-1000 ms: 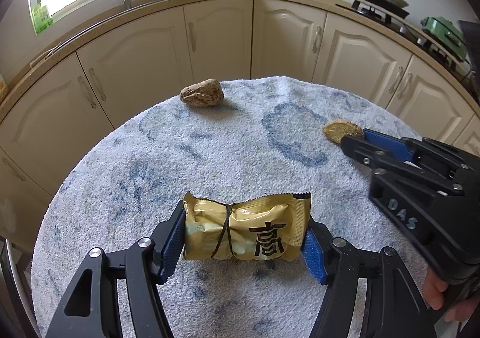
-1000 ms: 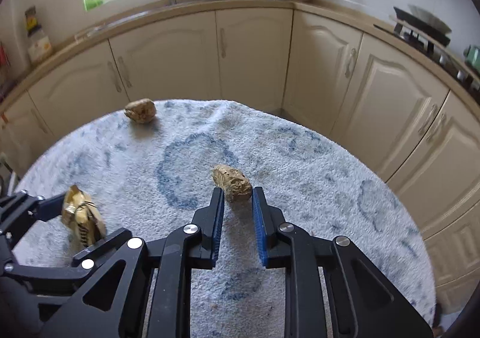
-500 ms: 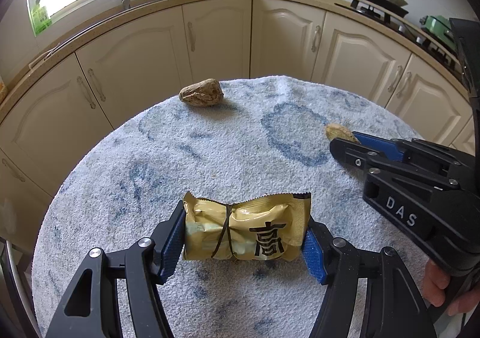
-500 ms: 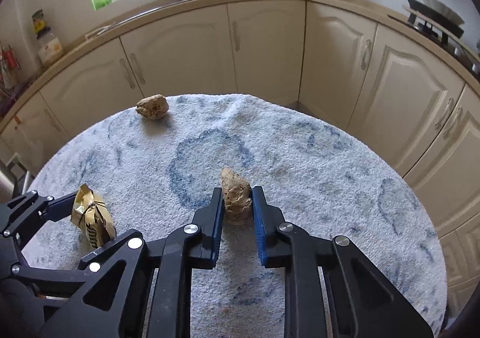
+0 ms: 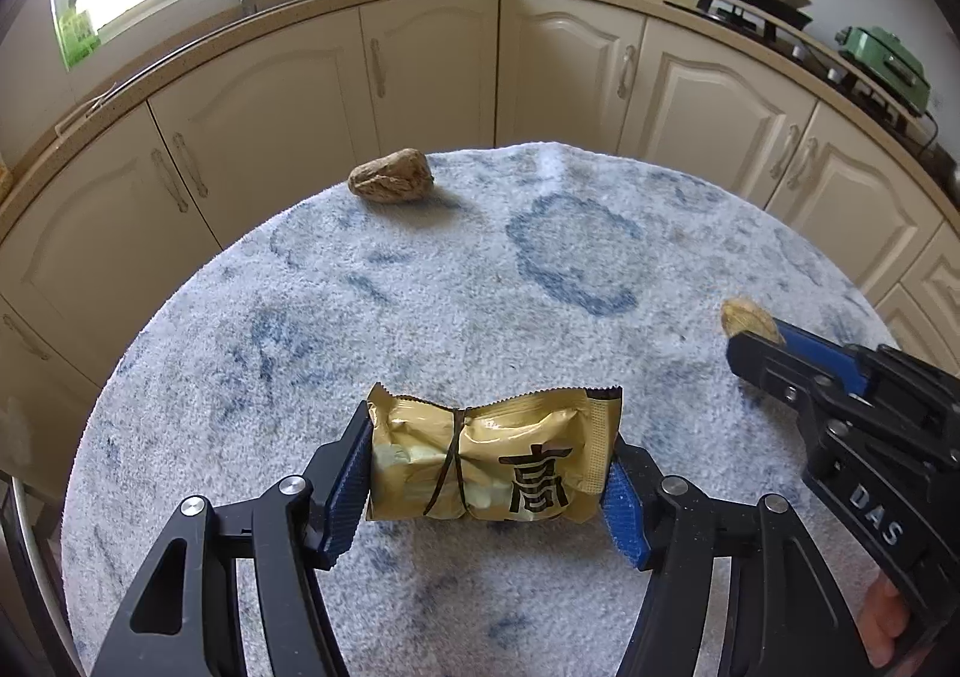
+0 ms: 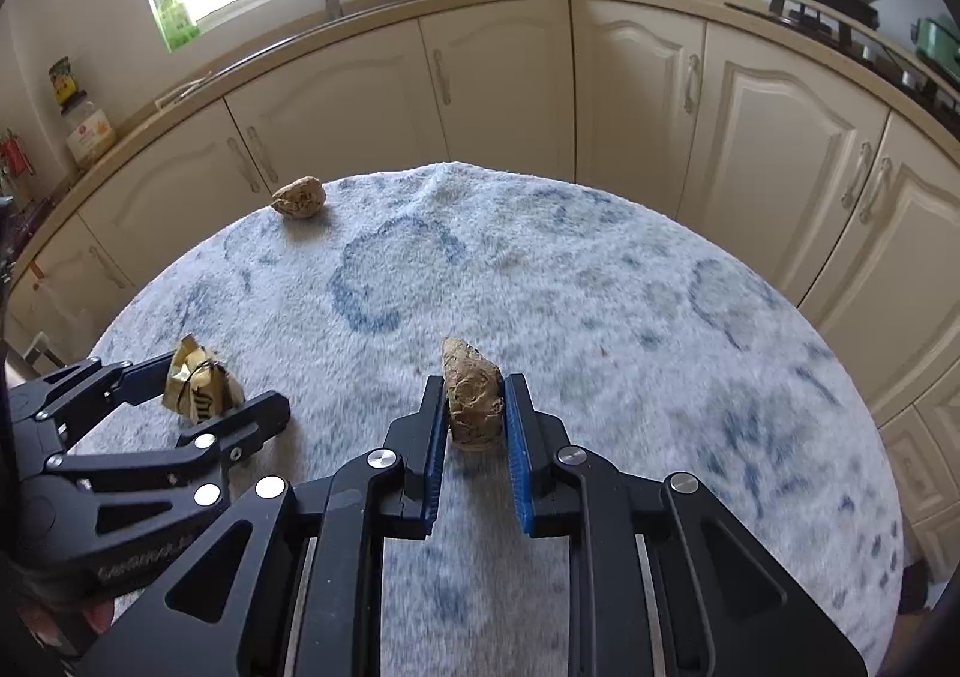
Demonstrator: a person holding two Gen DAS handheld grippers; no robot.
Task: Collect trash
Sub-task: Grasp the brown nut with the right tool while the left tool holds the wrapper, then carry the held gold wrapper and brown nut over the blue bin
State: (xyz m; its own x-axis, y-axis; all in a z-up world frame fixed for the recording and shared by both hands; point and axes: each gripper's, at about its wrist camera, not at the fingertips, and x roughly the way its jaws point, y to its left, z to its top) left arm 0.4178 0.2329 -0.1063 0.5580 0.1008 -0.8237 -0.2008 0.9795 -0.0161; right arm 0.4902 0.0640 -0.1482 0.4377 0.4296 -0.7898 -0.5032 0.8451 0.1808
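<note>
— How do our two grippers stand?
— Our left gripper (image 5: 489, 467) is half spread, blue pads pressing both ends of a yellow packet (image 5: 492, 458), pointing steeply down.
— And the right?
— Our right gripper (image 6: 475, 407) is nearly closed, pinching a brown crumpled lump (image 6: 473, 398).

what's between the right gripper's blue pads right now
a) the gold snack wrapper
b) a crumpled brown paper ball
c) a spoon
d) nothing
b: in the right wrist view the right gripper has its blue pads pressed on a crumpled brown paper ball, while the gold snack wrapper sits in the left gripper.
</note>
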